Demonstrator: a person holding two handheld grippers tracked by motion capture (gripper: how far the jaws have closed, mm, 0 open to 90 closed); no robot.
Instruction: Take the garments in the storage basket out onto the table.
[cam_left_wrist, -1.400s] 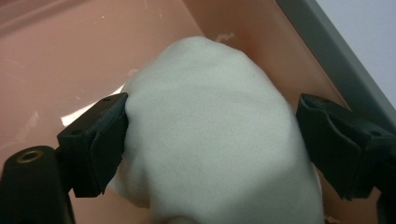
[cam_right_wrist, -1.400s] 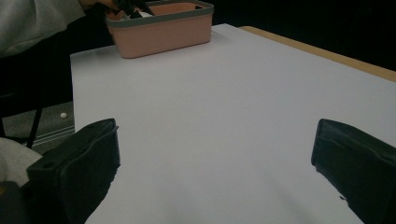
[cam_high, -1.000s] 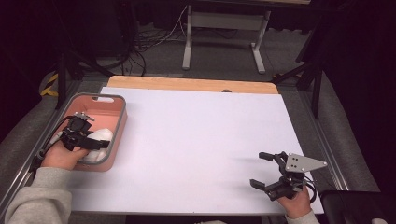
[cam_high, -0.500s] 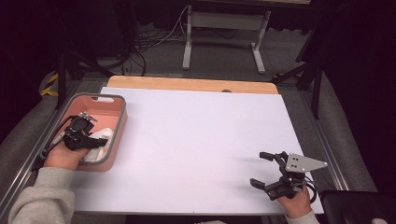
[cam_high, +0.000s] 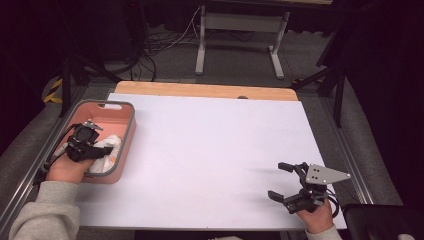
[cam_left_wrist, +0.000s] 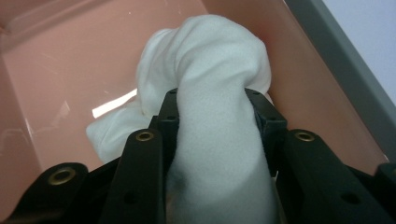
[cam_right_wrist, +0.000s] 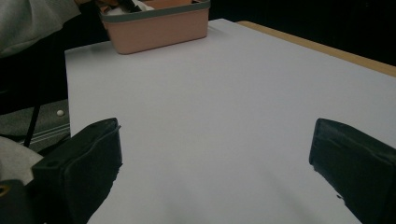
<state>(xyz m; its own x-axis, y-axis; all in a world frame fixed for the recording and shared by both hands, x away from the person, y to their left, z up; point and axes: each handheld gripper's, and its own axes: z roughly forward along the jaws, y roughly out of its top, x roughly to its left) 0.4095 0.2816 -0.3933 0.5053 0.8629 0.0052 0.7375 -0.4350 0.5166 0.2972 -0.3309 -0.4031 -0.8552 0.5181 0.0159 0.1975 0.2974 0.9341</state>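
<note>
**Left jaws close on the cloth in the bin**

Since a second ago, the left gripper (cam_high: 102, 151) has drawn its jaws in around the white cloth (cam_left_wrist: 210, 107) and now pinches a bunched fold of it between both pads. The cloth lies inside the pink bin (cam_high: 125, 137) at the table's left edge, partly draped over the bin's floor. The right gripper (cam_high: 282, 181) has kept its place near the front right corner of the white table (cam_high: 215, 150), jaws spread wide, holding nothing.
</note>
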